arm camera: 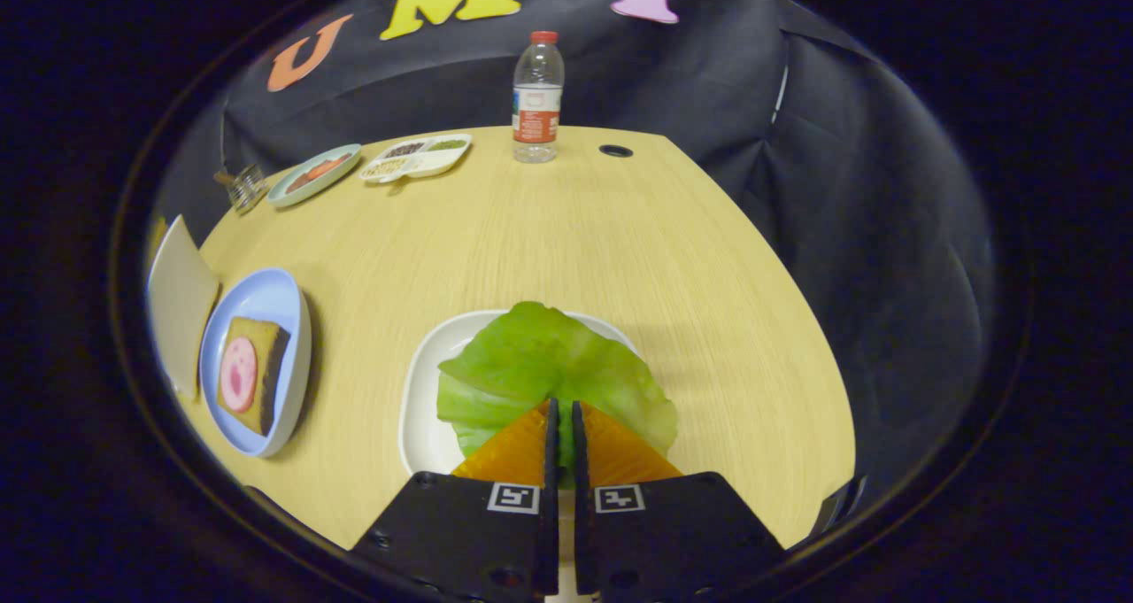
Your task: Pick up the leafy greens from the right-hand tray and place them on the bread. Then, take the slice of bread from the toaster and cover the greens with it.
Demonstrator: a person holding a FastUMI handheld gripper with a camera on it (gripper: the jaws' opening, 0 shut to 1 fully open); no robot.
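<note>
1. Gripper view, low in the middle of the frame: both fingers of the gripper are drawn almost together, with a thin slit between them. They pinch the near edge of the leafy greens, and a strip of green shows in the slit.
2. Centre of the frame, just ahead of the fingertips: the leafy greens are one broad, bright green leaf lying on a white tray. The leaf covers most of the tray and spreads past it on the right.
3. Left of the frame, well apart from the white tray: a pale blue plate holds a slice of bread with a brown crust. A round pink slice of meat lies on top of the bread.
4. Far left, touching the blue plate's outer side: a pale flat object, cut off by the picture's edge; I cannot tell what it is.
5. Upper left, at the far side of the wooden table: a small greenish plate with reddish food, and beside it a white divided dish with dark and green fillings. A small wire object stands left of them, too small to identify.
6. Top centre, at the table's far edge: a clear plastic bottle with a red cap stands upright. Just right of it is a dark round hole in the tabletop.
</note>
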